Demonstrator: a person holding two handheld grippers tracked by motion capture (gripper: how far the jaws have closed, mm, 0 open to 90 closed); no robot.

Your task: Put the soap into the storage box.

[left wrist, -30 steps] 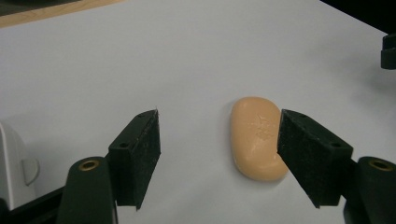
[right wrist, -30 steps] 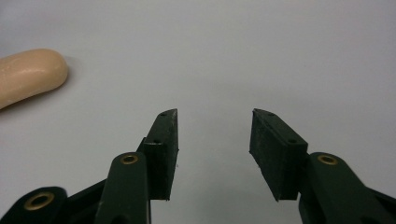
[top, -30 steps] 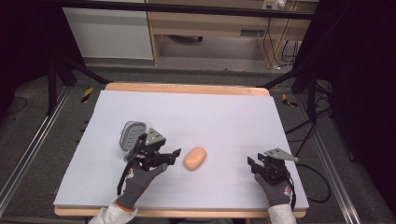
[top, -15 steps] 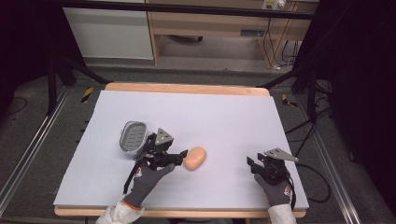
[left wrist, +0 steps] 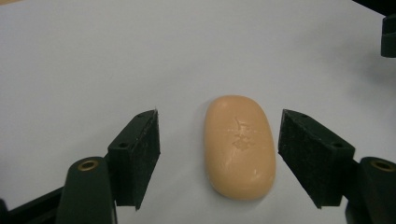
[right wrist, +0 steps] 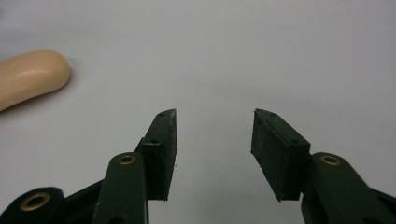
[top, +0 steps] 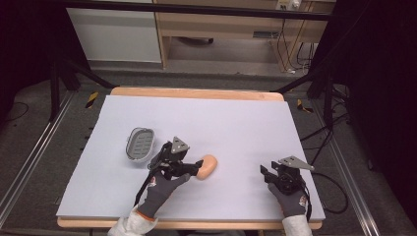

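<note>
A: Where does the pale orange oval bar of soap lie?

B: It lies flat on the white sheet that covers the wooden worktop, a little left of the middle and toward the near edge. In the left gripper view it sits between the two black jaws of the left tool, its long axis running along them, with a faint stamped mark on its upper face.

A: Do the jaws press on it?

B: No. They stand wide apart, one on each side of the bar, with bare white sheet showing between each pad and the soap. The bar sits nearer the jaw at the right of that view than the one at the left.

A: And from above?

B: In the high view the left tool, held by a hand in a grey glove, points to the right, and the soap sits right at its tips. A grey oval soap dish with a slotted floor rests on the sheet just behind and to the left of that hand, apart from the soap.

A: What of the other hand?

B: The right tool rests near the front right part of the worktop, well apart from the soap, in a second grey glove. In the right gripper view its jaws are parted with nothing between them, and one end of the soap shows at the left edge.
</note>
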